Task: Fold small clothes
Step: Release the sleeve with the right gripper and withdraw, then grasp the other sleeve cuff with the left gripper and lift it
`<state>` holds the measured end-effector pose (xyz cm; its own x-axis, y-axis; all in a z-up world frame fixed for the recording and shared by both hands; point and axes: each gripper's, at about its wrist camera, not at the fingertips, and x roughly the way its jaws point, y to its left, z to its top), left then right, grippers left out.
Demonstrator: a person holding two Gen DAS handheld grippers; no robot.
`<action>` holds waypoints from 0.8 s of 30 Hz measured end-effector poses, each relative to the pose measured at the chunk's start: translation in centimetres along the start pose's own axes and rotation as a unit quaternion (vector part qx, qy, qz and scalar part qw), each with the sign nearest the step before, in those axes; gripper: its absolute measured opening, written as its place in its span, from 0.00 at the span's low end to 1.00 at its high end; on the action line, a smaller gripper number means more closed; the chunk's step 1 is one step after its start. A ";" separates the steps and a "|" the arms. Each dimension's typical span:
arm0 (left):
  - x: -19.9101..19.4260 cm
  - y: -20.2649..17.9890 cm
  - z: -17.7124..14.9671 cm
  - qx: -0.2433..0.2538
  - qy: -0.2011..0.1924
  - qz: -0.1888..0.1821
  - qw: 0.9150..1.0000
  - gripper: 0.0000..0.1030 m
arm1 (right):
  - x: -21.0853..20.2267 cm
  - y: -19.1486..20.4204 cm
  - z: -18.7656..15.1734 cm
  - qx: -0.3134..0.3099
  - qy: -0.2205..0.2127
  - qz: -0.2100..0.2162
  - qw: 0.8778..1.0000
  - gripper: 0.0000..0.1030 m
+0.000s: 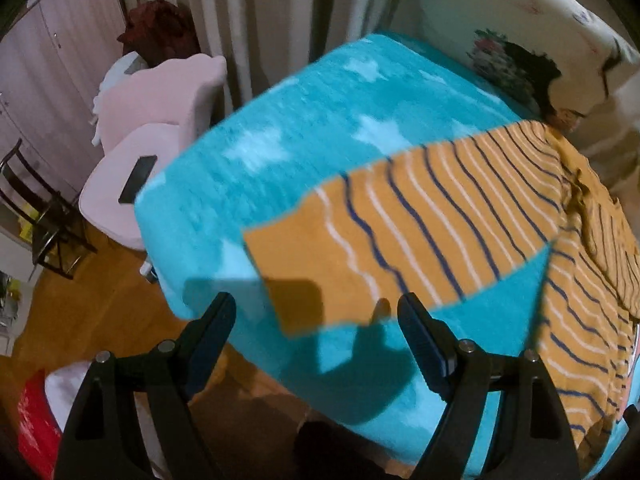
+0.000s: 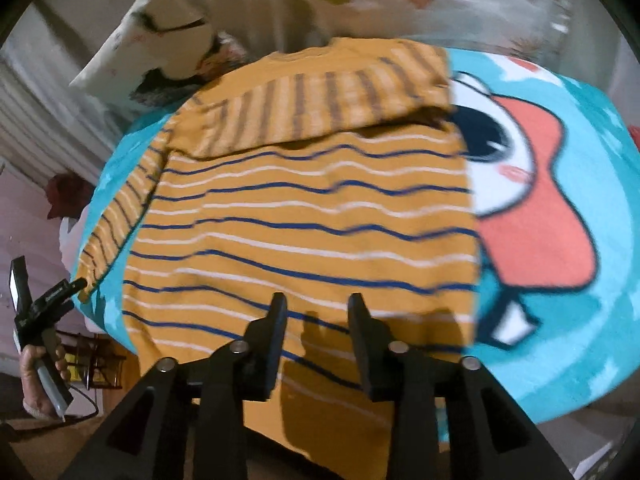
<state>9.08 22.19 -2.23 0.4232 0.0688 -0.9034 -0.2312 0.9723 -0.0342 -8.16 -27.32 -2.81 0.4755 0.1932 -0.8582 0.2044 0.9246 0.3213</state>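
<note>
Warm, dim indoor light from above; colours saturated. Both views motion-blurred, worst toward far edge, stripes on shirt (image 2: 304,216) smeared. Hard dark shadows of claws fall on shirt and turquoise blanket (image 1: 280,152) near lens. Strong fisheye bending, black vignette at corners.

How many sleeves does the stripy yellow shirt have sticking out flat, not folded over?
1. The left sleeve lies stretched out across the blue blanket. The other sleeve is folded across the shirt near the collar.
</note>
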 end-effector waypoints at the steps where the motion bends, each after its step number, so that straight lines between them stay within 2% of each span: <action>1: 0.2 0.5 0.6 0.000 -0.002 -0.002 1.000 0.80 | 0.5 1.1 0.3 -0.008 0.002 0.000 1.000 0.36; 4: 0.9 1.4 2.2 0.012 -0.003 -0.010 1.000 0.81 | 1.9 4.0 0.9 -0.035 0.006 -0.004 0.999 0.38; 7: 2.6 1.5 3.2 0.030 0.015 -0.038 0.999 0.82 | 3.0 6.2 1.4 -0.056 0.009 -0.011 0.998 0.41; 10: 4.2 1.3 3.9 0.045 0.036 -0.070 0.996 0.82 | 3.8 7.4 1.9 -0.059 0.013 -0.015 0.998 0.41; 12: 4.5 0.8 3.9 0.062 0.038 -0.079 0.994 0.80 | 4.1 7.8 2.2 -0.055 0.015 -0.017 0.998 0.41; 13: 4.5 0.5 3.9 0.072 0.036 -0.082 0.993 0.74 | 4.3 8.0 2.3 -0.053 0.016 -0.019 0.998 0.41; 15: 4.3 0.1 4.2 0.091 0.036 -0.086 0.992 0.12 | 4.5 8.4 2.3 -0.049 0.017 -0.025 0.998 0.41; 16: 4.3 0.2 4.7 0.088 0.049 -0.107 0.989 0.05 | 4.7 8.5 2.4 -0.047 0.018 -0.028 0.998 0.41; 19: 4.5 1.3 6.1 0.065 0.056 -0.123 0.989 0.05 | 5.1 8.7 2.5 -0.039 0.022 -0.033 0.998 0.41; 24: 4.7 2.8 9.3 0.042 0.040 -0.110 0.992 0.05 | 5.5 9.0 2.7 -0.038 0.024 -0.039 0.998 0.41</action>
<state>18.54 27.32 -2.58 0.3833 -0.1627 -0.9092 -0.0650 0.9772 -0.2023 -1.43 -18.77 -3.56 0.4196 0.1333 -0.8979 0.1730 0.9593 0.2232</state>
